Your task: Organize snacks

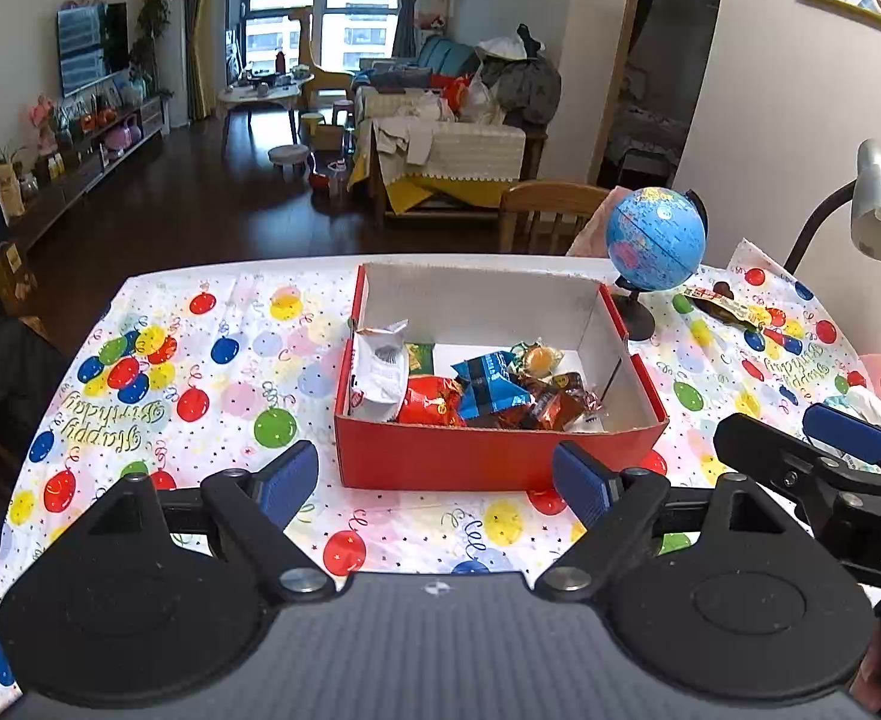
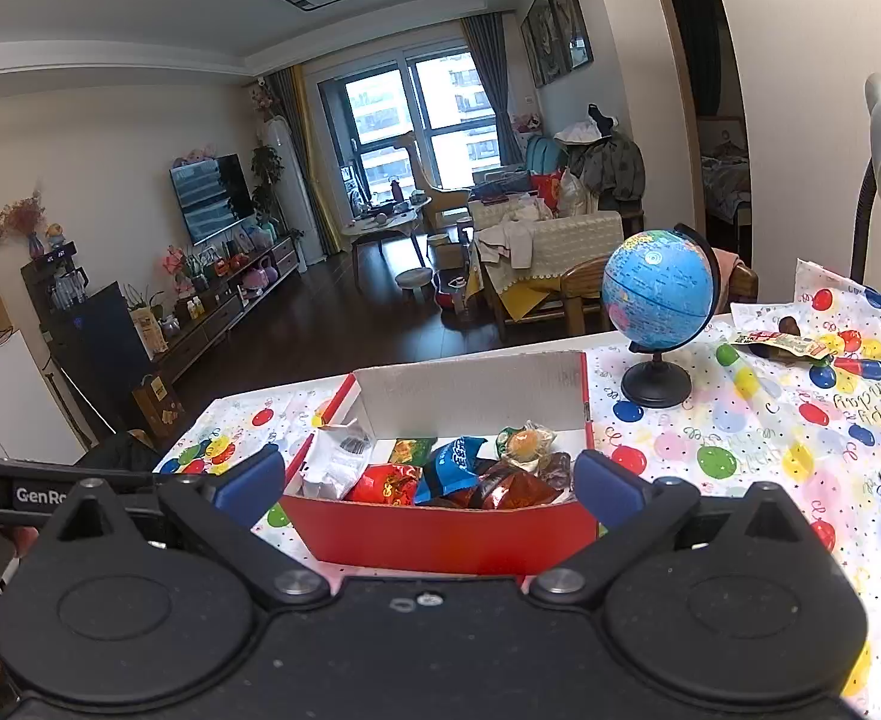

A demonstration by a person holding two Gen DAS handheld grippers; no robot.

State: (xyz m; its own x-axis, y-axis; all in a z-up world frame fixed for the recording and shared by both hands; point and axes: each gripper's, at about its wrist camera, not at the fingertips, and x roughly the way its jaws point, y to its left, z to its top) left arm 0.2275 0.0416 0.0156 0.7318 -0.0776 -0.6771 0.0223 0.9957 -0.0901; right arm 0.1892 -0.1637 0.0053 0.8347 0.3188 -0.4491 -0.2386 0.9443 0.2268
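Straight ahead of the left gripper (image 1: 434, 477), whose ribbed blue pads stand spread with nothing between them, sits the red cardboard box (image 1: 452, 459), white inside, on a glossy balloon-print tablecloth (image 1: 200, 360). Crinkly wrapped snacks (image 1: 470, 390) lie heaped in its near half. The right gripper (image 2: 428, 483) is likewise released, hovering just before the box's near wall. Beyond it to the right stands a round blue globe (image 2: 659, 288), with a flat snack bar (image 2: 779, 343) farther right.

The left gripper (image 1: 434, 474) and the right gripper (image 2: 428, 483) are matte black with blue finger pads, silver screws and white lettering.
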